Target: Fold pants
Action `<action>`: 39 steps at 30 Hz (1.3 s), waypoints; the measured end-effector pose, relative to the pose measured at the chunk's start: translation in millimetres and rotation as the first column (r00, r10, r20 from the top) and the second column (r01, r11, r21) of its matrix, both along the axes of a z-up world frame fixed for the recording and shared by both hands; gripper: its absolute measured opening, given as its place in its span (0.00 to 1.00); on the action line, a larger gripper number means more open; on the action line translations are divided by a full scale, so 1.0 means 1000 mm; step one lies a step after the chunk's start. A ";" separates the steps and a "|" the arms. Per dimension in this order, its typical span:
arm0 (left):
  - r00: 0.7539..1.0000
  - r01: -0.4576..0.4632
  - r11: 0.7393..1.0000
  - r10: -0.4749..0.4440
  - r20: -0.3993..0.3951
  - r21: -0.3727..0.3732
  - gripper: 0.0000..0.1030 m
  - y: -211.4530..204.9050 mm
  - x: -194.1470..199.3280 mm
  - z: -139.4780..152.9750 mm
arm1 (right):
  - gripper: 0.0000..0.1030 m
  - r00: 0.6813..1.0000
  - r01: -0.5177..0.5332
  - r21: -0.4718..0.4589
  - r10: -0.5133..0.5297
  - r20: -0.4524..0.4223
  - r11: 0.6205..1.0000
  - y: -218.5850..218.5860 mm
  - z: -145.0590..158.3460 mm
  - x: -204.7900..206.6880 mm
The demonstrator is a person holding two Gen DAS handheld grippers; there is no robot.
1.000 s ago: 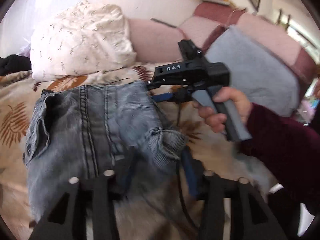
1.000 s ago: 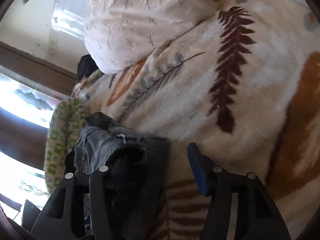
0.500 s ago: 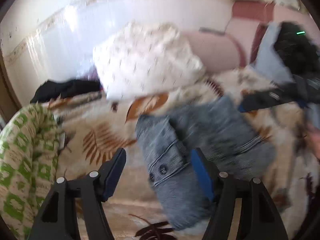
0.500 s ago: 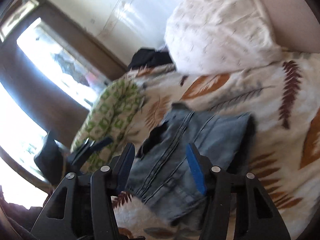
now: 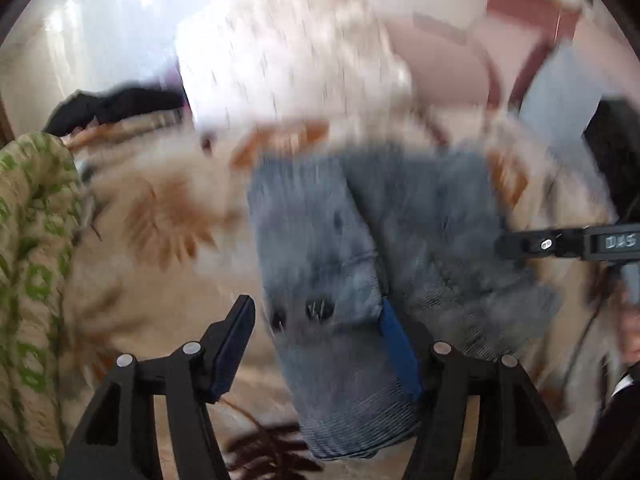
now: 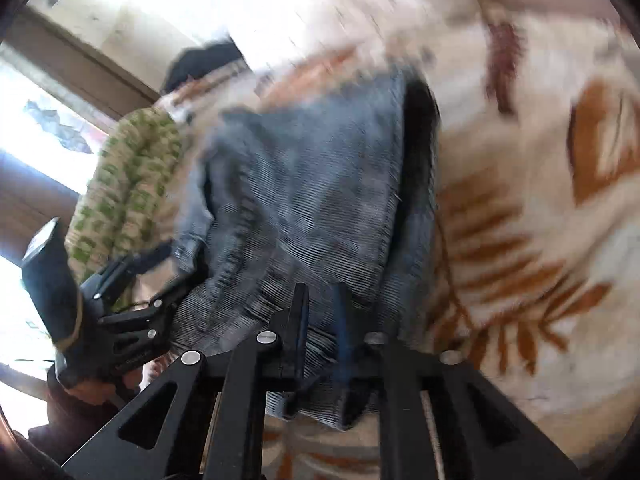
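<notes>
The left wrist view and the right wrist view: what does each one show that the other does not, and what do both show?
Only the left wrist view shows the pink cushions and the left gripper's open fingers. Only the right wrist view shows the bright window and the right gripper nearly closed over the jeans' edge. Both show the folded jeans, the leaf-print blanket, the white pillow and the green patterned cloth.

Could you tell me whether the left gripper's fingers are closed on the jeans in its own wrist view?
No, the left gripper stands wide open, with the folded jeans lying between and beyond its spread fingers on the leaf-print blanket.
</notes>
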State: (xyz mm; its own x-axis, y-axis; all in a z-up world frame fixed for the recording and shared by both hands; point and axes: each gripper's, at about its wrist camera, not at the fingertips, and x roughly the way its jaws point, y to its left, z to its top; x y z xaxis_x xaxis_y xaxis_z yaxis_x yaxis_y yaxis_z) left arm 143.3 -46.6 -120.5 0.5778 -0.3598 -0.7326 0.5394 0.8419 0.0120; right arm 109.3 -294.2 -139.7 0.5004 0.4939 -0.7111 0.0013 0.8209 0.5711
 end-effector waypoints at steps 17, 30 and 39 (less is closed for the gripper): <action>0.991 -0.057 0.997 0.063 -0.116 0.054 0.77 -0.006 0.040 -0.059 | 0.30 0.981 0.173 0.034 -0.169 -0.095 0.984 -0.021 -0.038 0.055; 0.982 -0.184 0.982 0.182 -0.051 -0.031 0.96 0.035 0.036 -0.008 | 0.72 0.966 0.259 -0.114 -0.257 0.030 0.959 -0.034 0.015 -0.048; 0.954 -0.288 0.957 0.284 0.096 0.036 0.96 0.039 0.021 0.004 | 0.72 0.970 0.170 -0.368 -0.088 0.229 0.914 0.045 0.042 -0.064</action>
